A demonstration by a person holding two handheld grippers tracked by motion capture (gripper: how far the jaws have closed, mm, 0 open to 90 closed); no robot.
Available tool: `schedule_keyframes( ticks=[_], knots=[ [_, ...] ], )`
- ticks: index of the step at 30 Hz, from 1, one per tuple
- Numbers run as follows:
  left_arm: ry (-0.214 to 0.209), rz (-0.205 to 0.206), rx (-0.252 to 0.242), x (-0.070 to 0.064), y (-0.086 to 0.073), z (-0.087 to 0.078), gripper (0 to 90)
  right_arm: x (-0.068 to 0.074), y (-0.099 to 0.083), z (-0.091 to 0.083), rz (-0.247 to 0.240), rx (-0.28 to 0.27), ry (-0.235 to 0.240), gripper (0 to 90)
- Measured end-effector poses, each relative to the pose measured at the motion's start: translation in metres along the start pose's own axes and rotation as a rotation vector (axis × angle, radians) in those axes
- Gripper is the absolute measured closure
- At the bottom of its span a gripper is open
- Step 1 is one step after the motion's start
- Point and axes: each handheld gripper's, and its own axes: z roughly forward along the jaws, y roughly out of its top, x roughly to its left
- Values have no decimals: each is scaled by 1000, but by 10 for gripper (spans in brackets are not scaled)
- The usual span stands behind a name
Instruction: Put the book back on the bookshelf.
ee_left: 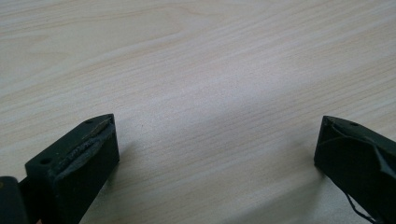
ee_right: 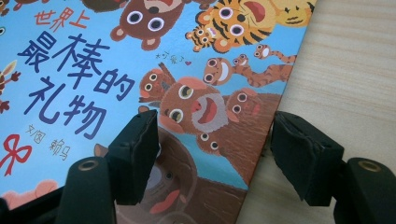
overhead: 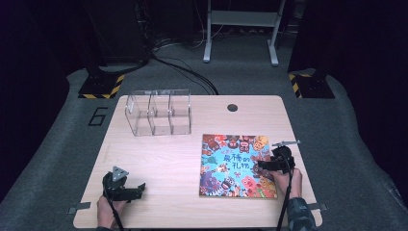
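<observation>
Where right tongs (ee_right: pixel 212 140) gape, picture book (ee_right: pixel 140 70) edge between the jaws.

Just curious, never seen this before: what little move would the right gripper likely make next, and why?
Probably close and lift: the right gripper sits open astride the picture book's right edge, one jaw over the cover, one over the table.

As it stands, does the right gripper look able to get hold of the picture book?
Probably yes. The right gripper is open, with one jaw over the picture book cover and the other outside its edge on the table. Nothing lies between, though the book lies flat, so lifting its edge may be awkward.
</observation>
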Motion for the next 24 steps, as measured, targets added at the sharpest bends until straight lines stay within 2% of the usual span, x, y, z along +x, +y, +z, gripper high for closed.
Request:
schedule_keyframes(
  ticks=[2,3,9,11,13,17,18,20,24],
  knots=[
    [0,0,0,0,0,0,0,2,-2,0,2,-8,-1,331],
    [0,0,0,0,0,0,0,4,-5,-1,-7,-27,7,342],
    [0,1,1,0,0,0,0,13,-11,-1,-38,-45,16,356],
    [0,0,0,0,0,0,0,14,-11,0,-32,-47,14,358],
    [1,0,1,0,0,0,0,23,-13,0,-25,-57,13,359],
    [1,-3,2,0,0,0,0,29,-14,1,-32,-50,9,361],
    [2,-3,1,0,0,0,0,34,-14,1,-15,-46,7,362],
    [3,-3,2,0,0,0,0,34,-14,1,-25,-41,3,364],
    [9,-13,3,-1,0,0,1,41,-15,1,5,-48,-7,370]
  ],
)
